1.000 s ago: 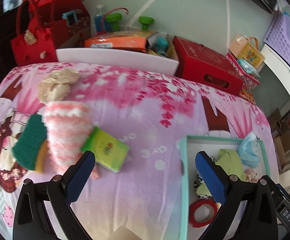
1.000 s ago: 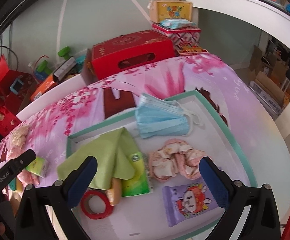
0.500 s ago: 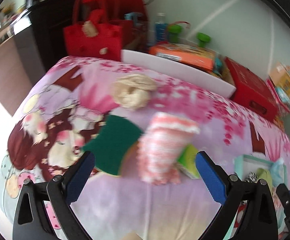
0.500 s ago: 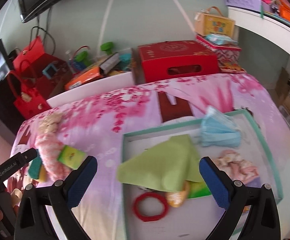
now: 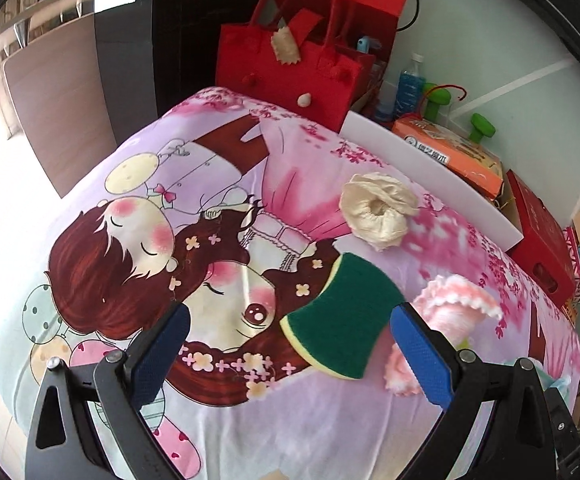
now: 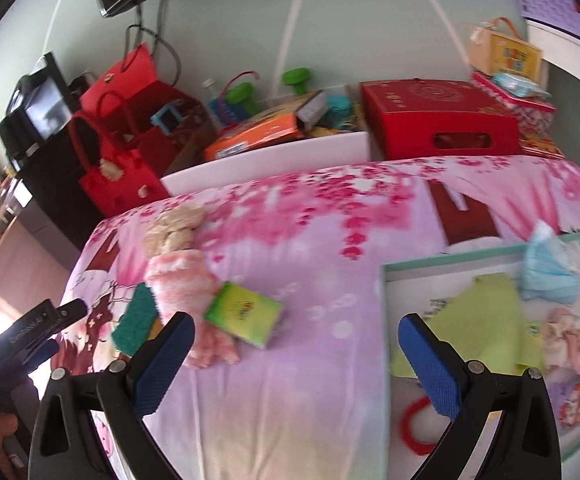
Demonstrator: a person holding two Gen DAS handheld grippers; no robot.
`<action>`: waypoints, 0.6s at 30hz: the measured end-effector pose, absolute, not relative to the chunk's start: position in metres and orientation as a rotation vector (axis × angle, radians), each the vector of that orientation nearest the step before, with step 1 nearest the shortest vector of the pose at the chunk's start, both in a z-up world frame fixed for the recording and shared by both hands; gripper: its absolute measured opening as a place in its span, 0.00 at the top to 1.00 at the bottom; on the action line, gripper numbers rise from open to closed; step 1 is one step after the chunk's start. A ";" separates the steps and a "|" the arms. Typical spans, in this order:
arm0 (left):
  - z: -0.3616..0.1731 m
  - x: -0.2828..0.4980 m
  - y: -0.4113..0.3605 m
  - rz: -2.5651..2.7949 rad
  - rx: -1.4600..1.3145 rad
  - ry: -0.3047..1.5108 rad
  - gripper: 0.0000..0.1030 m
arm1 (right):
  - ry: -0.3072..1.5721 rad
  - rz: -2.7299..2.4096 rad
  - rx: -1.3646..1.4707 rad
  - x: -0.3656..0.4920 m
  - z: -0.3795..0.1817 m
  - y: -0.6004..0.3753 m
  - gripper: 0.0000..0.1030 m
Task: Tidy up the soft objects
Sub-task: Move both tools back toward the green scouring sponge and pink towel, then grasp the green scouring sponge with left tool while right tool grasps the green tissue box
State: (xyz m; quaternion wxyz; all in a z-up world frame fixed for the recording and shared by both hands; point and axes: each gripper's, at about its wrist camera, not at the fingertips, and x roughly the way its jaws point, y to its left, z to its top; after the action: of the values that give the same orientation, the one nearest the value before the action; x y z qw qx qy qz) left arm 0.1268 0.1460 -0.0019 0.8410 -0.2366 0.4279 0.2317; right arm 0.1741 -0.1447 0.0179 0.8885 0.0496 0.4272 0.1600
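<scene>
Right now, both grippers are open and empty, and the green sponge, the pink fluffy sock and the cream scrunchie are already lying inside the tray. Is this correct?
Not quite. The sponge, sock and scrunchie lie on the sheet, outside the tray, as the right wrist view shows. The rest stands: the left gripper and right gripper are open and empty.

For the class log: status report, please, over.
Both hand-held grippers open, left, right. Left lined up on sponge. Pink sock touching it. Tray right.
</scene>
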 end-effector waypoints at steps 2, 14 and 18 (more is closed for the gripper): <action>-0.006 0.129 0.148 0.476 -0.507 0.915 0.03 | 0.889 0.354 0.088 0.174 0.014 -0.132 0.00; -0.038 0.153 0.143 0.389 -0.474 1.003 0.03 | 0.961 0.345 0.016 0.195 -0.033 -0.092 0.01; -0.045 0.162 0.137 0.378 -0.417 1.030 0.03 | 0.984 0.333 0.015 0.198 -0.044 -0.088 0.01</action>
State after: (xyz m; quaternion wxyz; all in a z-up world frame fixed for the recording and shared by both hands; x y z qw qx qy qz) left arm 0.1624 0.1372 -0.0447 0.8327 -0.1966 0.4860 0.1783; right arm 0.1980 -0.0883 -0.0439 0.8681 0.0074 0.4703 0.1589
